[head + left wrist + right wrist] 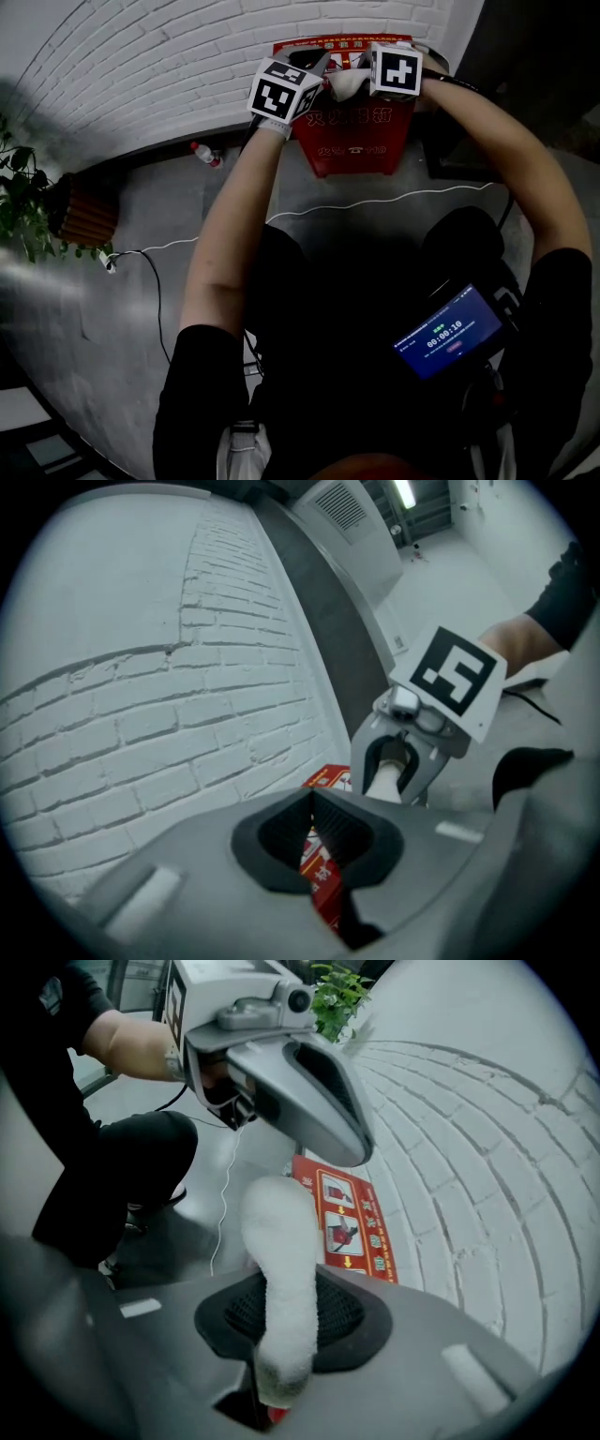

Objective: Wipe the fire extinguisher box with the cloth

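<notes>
The red fire extinguisher box point(356, 141) stands on the floor against the white brick wall, its top label showing in the right gripper view point(352, 1227). Both grippers hover over its top. My right gripper point(354, 81) is shut on a white cloth point(281, 1269), which sticks up from between the jaws. The cloth point(347, 86) hangs between the two grippers above the box top. My left gripper point(314, 66) sits just left of it. In its own view the left gripper point(311, 803) has its pads together with nothing between them, and the box point(323, 874) shows below.
A plastic bottle point(204, 153) lies by the wall left of the box. A white cable point(375, 202) runs across the grey floor in front of it. A potted plant point(23, 202) and a brown slatted stand point(84, 211) are at far left. A lit screen point(450, 333) sits near my right knee.
</notes>
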Tool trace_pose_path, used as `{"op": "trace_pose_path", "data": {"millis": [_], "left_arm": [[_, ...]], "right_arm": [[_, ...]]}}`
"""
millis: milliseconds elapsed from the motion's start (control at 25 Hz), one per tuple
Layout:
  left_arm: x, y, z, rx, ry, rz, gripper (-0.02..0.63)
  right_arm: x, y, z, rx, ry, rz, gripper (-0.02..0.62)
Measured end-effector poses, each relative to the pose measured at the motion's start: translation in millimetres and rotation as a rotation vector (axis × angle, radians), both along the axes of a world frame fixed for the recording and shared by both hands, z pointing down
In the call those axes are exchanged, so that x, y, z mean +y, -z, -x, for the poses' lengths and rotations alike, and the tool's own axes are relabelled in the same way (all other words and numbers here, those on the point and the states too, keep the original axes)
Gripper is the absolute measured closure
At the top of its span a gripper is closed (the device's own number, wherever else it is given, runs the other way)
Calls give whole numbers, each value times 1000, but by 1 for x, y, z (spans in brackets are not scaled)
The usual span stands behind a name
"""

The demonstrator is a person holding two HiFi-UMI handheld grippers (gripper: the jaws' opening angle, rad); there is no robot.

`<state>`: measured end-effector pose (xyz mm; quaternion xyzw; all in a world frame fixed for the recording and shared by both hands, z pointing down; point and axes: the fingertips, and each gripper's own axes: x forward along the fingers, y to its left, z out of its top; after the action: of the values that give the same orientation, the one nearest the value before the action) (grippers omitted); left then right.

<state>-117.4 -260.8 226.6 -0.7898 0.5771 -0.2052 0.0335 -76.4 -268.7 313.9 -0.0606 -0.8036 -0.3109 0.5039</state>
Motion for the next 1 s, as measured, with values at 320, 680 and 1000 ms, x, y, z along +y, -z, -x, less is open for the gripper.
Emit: {"op": "trace_pose_path", "data": {"millis": [320,680,1000], "left_arm": [[-26,27,-7,41,-7,-52,603],[-72,32,-21,53,-32,-49,603],[-110,8,-28,42,-52,2,603]], "right_arm": [[-79,72,-13,-176,-117,-104,500],[-160,60,-19,-142,-163,-209,499],[-193,31,-9,-51,-106,-253,499]]}}
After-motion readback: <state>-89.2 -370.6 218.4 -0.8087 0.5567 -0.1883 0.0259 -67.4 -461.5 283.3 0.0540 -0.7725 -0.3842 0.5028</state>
